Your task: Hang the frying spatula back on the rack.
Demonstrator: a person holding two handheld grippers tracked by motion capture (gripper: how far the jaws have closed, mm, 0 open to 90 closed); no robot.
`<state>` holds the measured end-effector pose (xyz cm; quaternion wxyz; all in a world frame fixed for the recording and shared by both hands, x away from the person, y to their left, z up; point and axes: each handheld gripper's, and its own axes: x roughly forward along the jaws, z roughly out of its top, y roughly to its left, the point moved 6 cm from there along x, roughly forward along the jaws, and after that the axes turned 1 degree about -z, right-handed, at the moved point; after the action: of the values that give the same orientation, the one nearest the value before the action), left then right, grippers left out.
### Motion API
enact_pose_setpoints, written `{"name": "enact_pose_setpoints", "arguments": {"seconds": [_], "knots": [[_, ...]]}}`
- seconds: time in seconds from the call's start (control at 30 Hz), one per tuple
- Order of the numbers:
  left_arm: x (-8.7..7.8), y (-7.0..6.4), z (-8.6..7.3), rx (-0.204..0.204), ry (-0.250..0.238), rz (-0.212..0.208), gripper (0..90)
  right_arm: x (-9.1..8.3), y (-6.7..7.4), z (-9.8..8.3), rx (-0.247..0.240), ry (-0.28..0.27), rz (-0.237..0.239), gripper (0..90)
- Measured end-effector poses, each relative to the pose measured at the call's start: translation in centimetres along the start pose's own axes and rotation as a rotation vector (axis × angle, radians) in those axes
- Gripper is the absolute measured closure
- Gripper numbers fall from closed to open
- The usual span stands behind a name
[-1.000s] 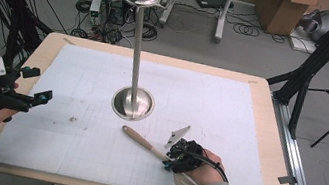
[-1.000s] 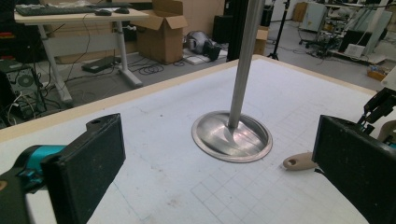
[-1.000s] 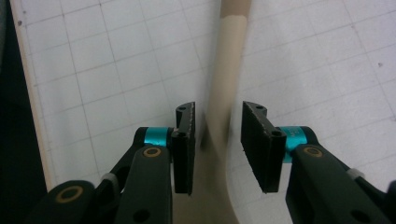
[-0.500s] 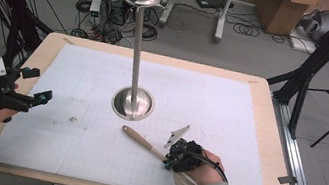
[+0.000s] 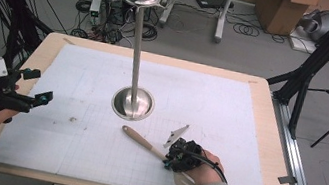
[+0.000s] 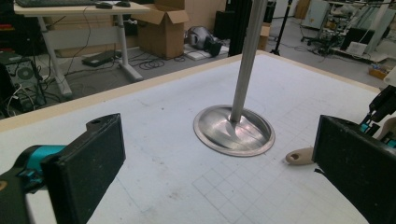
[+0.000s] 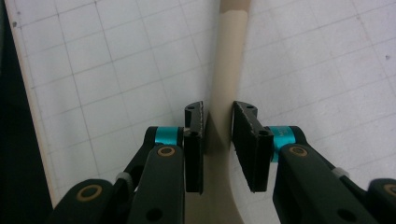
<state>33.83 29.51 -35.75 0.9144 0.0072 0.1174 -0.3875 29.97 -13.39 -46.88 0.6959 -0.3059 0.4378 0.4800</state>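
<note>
Now the right claw [image 7: 217, 130] has closed onto the wooden spatula [image 5: 144, 143] at lower centre; its off-centre grip risks swinging when lifted.

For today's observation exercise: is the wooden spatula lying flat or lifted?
Lying flat: the wooden spatula rests on the table mat, right gripper closed on its handle.
</note>
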Motion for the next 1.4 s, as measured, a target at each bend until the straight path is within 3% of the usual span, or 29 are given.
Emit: {"name": "enact_pose_setpoints", "arguments": {"seconds": [0.27, 0.33, 0.57, 0.8, 1.13, 1.4], "knots": [[0.2, 0.0, -0.1, -0.001, 0.005, -0.002, 3.1, 0.0, 0.4, 0.1, -0.009, 0.009, -0.048, 76.1], [0.2, 0.0, -0.1, -0.002, 0.004, -0.002, 3.1, 0.0, 0.3, 0.1, 0.012, 0.007, -0.037, 77.6], [0.3, 0.1, -0.2, -0.005, 0.01, -0.002, 3.1, 0.0, 0.0, 0.0, 0.02, -0.014, 0.0, 78.0], [0.2, 0.1, -0.2, -0.005, 0.008, -0.002, 3.1, -0.2, -0.3, -0.1, 0.043, -0.026, 0.01, 78.1], [0.3, 0.1, -0.2, -0.002, 0.011, -0.005, 3.1, -1.6, -1.0, -0.1, 0.111, -0.147, 0.075, 78.1], [0.3, 0.1, -0.3, -0.005, 0.01, -0.005, 3.1, -2.2, -1.3, -0.1, 0.133, -0.198, 0.102, 78.1]]}}
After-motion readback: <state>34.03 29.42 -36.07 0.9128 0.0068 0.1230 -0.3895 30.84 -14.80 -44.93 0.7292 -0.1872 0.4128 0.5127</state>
